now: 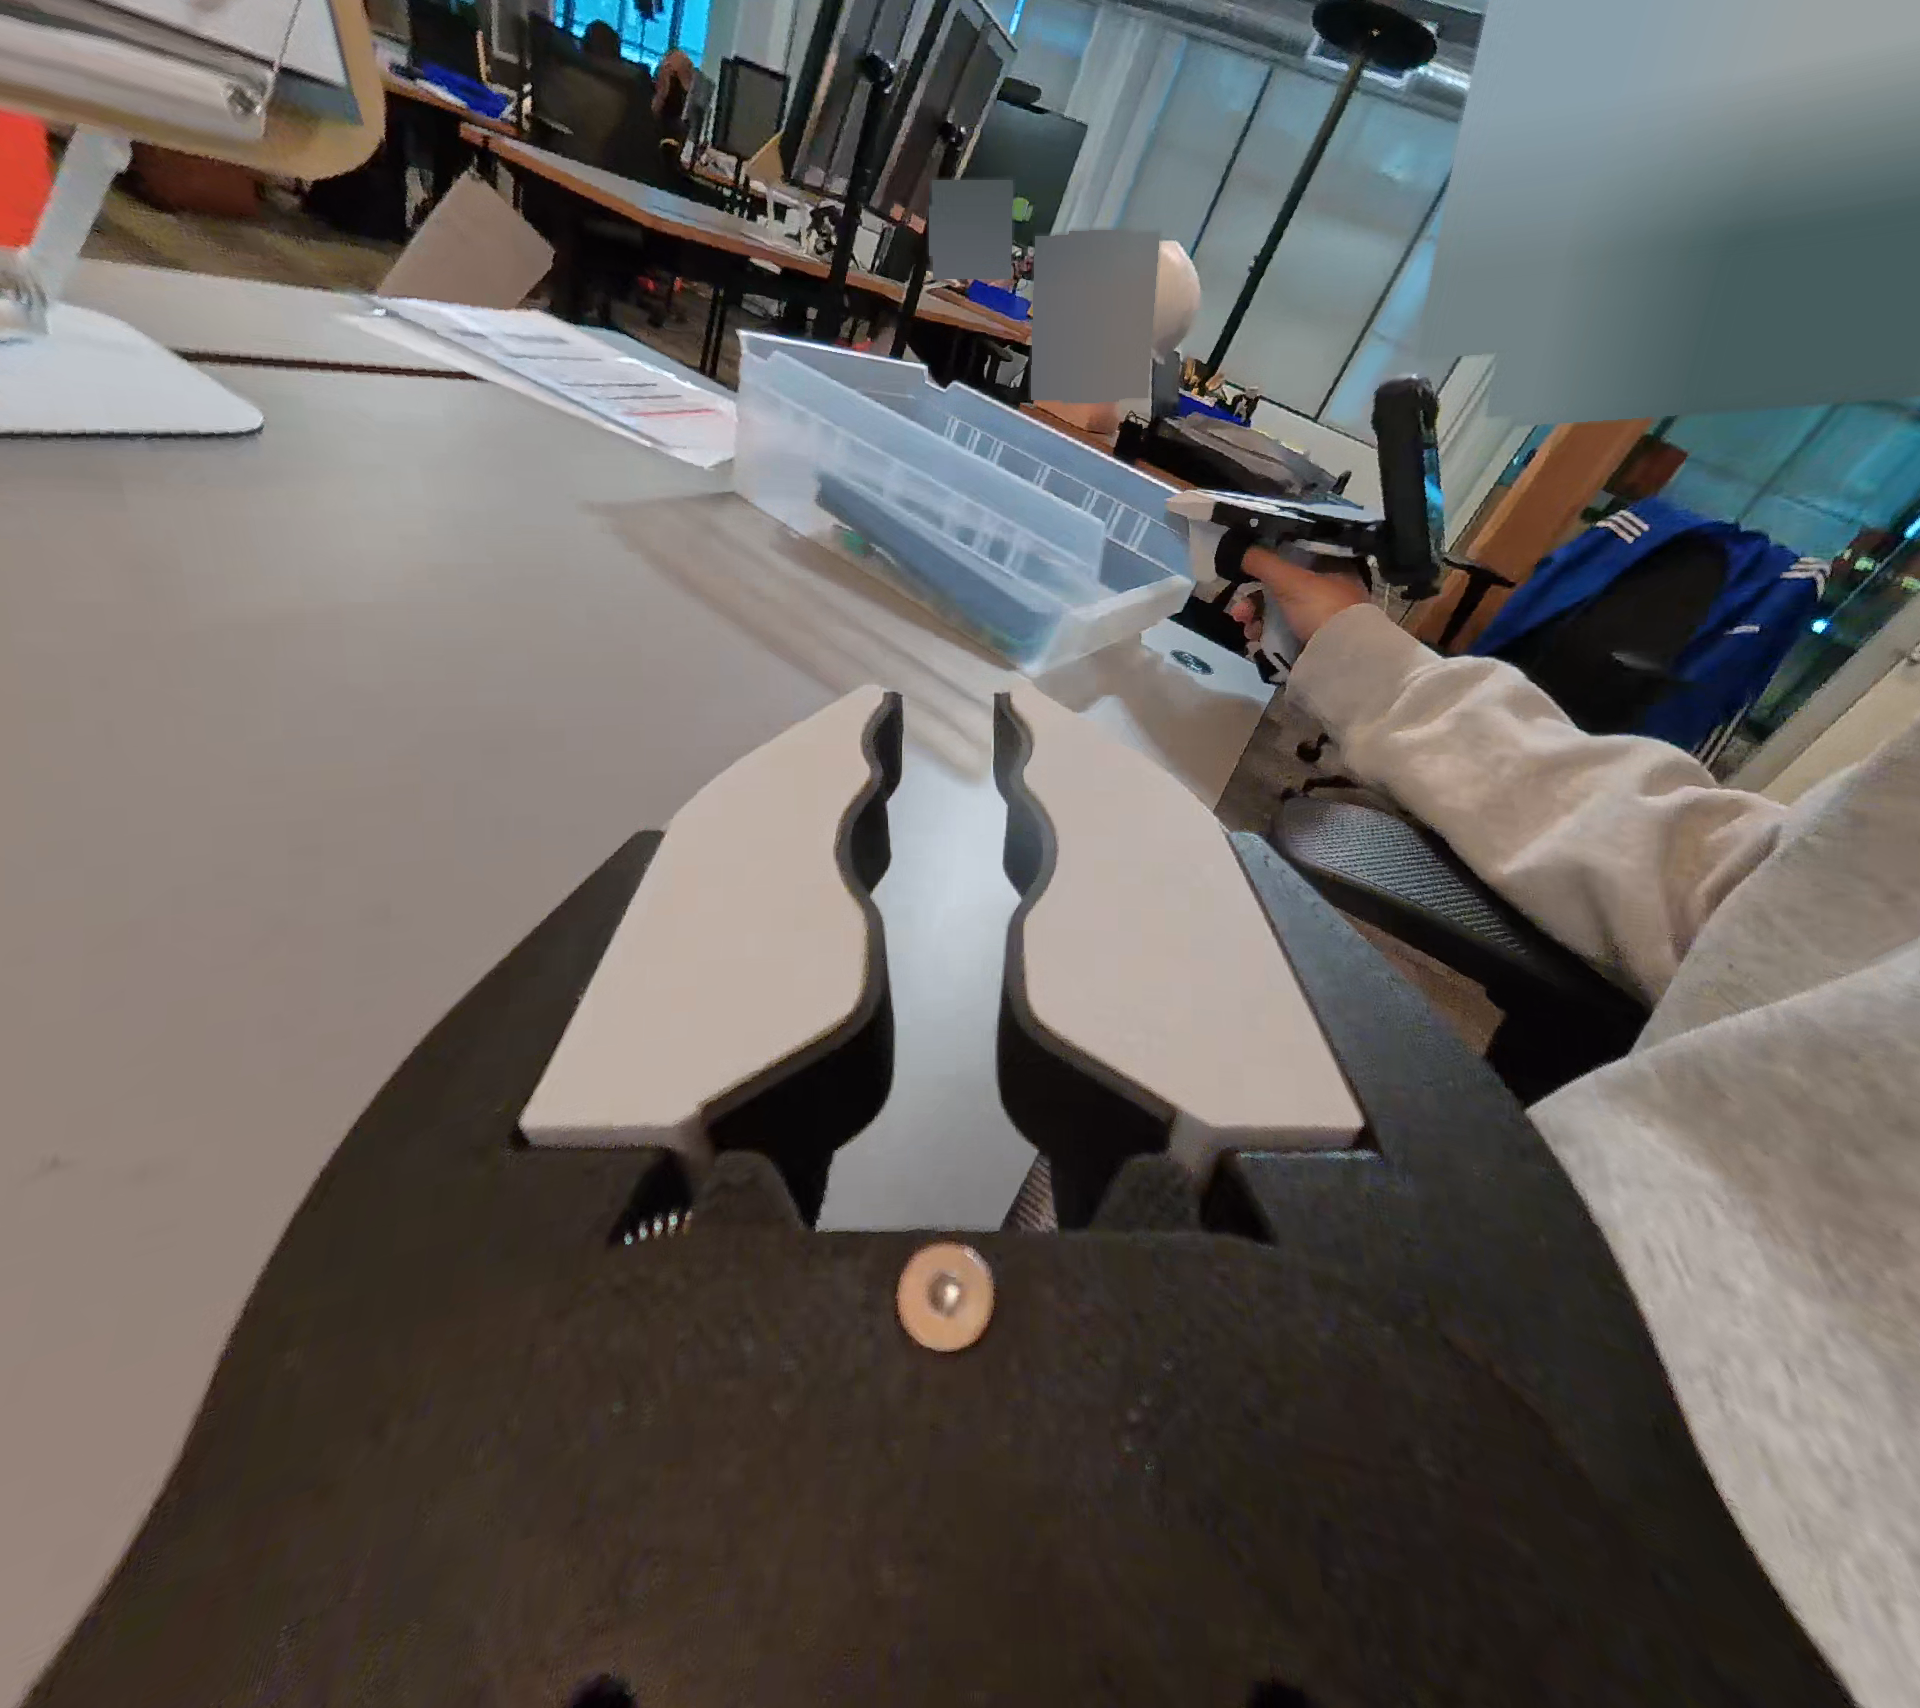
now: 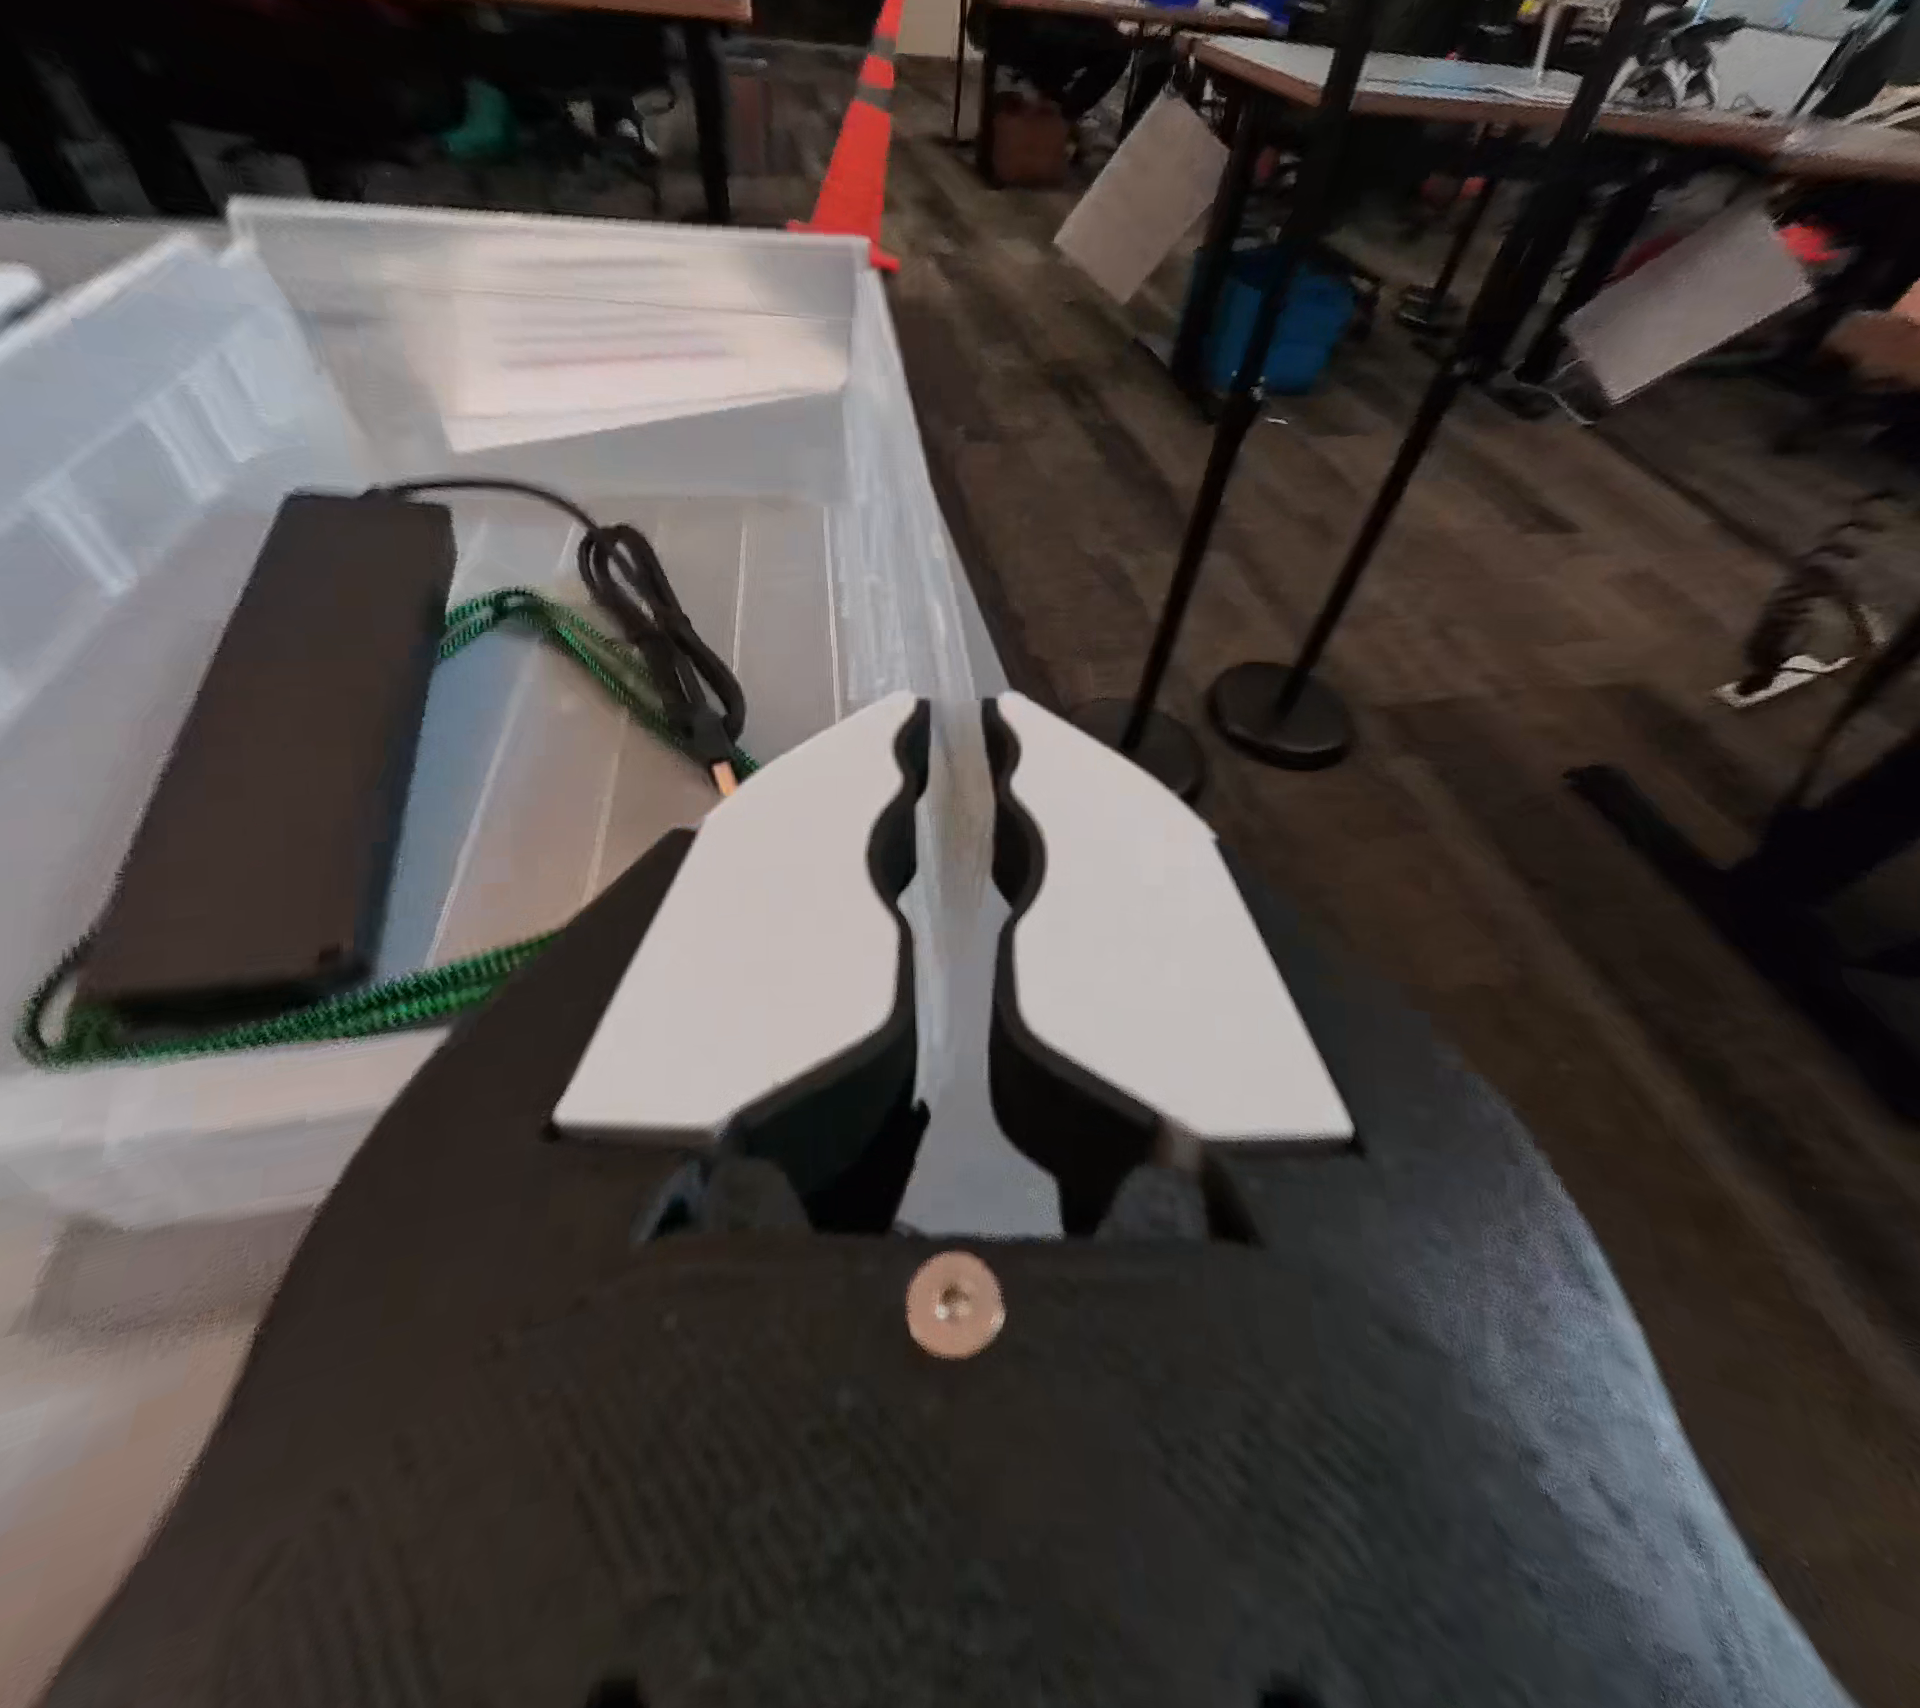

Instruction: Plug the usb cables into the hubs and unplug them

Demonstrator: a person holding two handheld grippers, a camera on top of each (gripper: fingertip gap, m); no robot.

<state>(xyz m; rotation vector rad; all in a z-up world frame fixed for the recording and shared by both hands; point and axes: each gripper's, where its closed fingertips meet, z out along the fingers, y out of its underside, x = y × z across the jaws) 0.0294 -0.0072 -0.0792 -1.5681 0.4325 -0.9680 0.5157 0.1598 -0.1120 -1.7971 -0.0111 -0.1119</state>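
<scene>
Here we have both grippers empty: the left gripper (image 1: 945,708) hovers low over the grey table (image 1: 364,671) with a narrow gap between its fingers, and the right gripper (image 2: 956,713) hangs at the near right edge of the clear plastic bin (image 2: 644,308), its fingers likewise only slightly apart and holding nothing. The task's things lie inside that bin: a long black USB hub (image 2: 270,754) on the left, its own black cable (image 2: 665,619) coiled just to its right and ending in a plug near our right fingertips, and a green braided cable (image 2: 312,1019) running under the near end of the hub. We judge the step in hand to be the reach into the bin, so we should widen the right fingers, come down over the near wall and take a plug by its body, not by the cord. The cables overlap, so pulling one may drag the other or shift the hub; the left gripper could steady the hub. From the left view the bin (image 1: 1091,619) sits at the table's right corner, close to the edge. Beyond are an orange traffic cone (image 2: 868,120), black stand poles (image 2: 1226,463) and other desks, all well apart.
</scene>
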